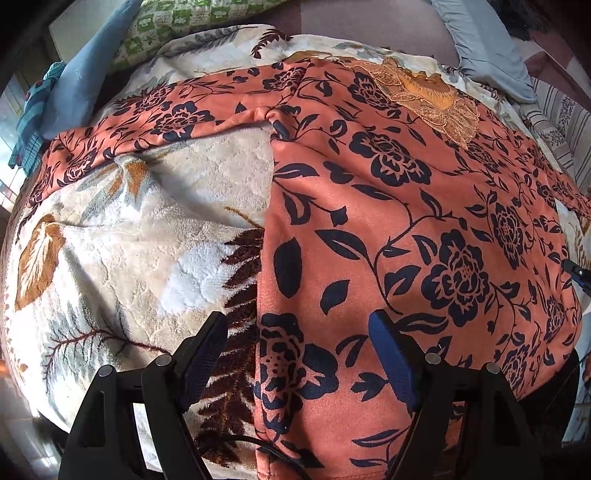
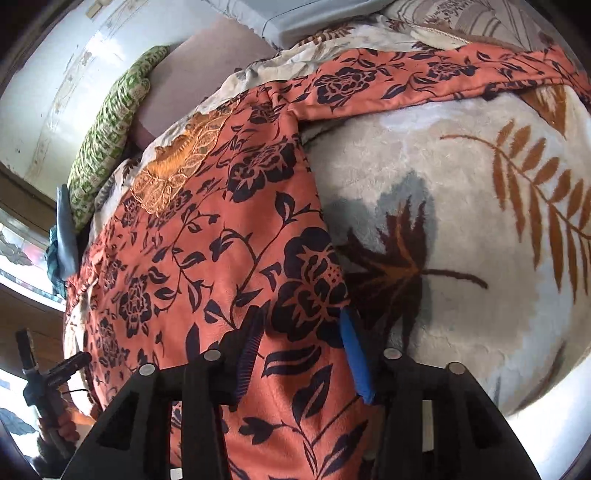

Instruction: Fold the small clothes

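Two wrist fisheyes, each low and close over the same garment on a bed

The left wrist view looks forward between the spread fingers of the left gripper (image 1: 299, 354), down over the garment's left side edge, with the orange floral top (image 1: 388, 206) filling its right half and the leaf-patterned blanket (image 1: 122, 236) its left; the right wrist view looks forward from the right gripper (image 2: 303, 350) over the opposite side edge, so the top (image 2: 207, 236) lies left and the blanket (image 2: 461, 229) right. Both share the embroidered neckline (image 1: 428, 96) (image 2: 177, 170), the green checked pillow (image 1: 177, 26) (image 2: 107, 140) and, at each frame's margin, the other gripper
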Demonstrator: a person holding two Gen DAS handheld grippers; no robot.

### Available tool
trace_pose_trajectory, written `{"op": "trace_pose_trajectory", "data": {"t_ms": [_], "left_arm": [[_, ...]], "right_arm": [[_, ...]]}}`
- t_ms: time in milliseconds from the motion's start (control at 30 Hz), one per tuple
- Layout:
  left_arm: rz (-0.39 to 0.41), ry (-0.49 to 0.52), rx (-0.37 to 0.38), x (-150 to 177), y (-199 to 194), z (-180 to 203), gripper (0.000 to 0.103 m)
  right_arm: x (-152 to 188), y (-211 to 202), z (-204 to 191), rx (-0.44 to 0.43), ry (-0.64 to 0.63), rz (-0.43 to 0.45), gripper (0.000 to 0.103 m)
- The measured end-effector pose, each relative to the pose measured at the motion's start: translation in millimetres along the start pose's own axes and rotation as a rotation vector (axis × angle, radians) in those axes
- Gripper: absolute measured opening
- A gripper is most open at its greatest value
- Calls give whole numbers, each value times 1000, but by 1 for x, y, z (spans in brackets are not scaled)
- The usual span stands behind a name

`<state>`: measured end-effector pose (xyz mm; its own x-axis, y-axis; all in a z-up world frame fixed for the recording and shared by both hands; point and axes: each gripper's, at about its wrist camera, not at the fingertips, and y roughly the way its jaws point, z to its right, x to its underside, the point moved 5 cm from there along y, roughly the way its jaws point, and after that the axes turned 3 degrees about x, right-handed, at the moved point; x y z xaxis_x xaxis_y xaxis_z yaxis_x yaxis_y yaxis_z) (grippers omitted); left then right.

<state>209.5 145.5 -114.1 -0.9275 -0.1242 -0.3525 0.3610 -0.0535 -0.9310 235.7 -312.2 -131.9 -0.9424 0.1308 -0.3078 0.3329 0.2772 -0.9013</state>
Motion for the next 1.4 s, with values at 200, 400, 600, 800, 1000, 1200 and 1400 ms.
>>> {"op": "trace_pose_trajectory", "data": {"t_ms": [200, 400, 600, 800, 1000, 1200, 1400], "left_arm": [[0, 4, -68, -7, 12, 3, 79], [-5, 57, -46, -11, 12, 14, 78], [54, -42, -37, -59, -10, -24, 79], [37, -229, -34, -116, 11, -48, 78], [24, -291, -4, -167, 51, -28, 78], [-53, -233, -86, -165, 108, -15, 81], [-45, -217, -35, -169, 104, -17, 78]], "right_arm": [[-16, -18, -14, 85, -132, 62, 2], [-15, -11, 18, 30, -21, 16, 9], [-85, -92, 130, 139, 321, 295, 34], [-133, -120, 253, 224, 649, 410, 52], [-153, -88, 290, 256, 774, 428, 52], [-171, -77, 289, 369, 713, 521, 13], [-207, -100, 203, 421, 356, 576, 5]]}}
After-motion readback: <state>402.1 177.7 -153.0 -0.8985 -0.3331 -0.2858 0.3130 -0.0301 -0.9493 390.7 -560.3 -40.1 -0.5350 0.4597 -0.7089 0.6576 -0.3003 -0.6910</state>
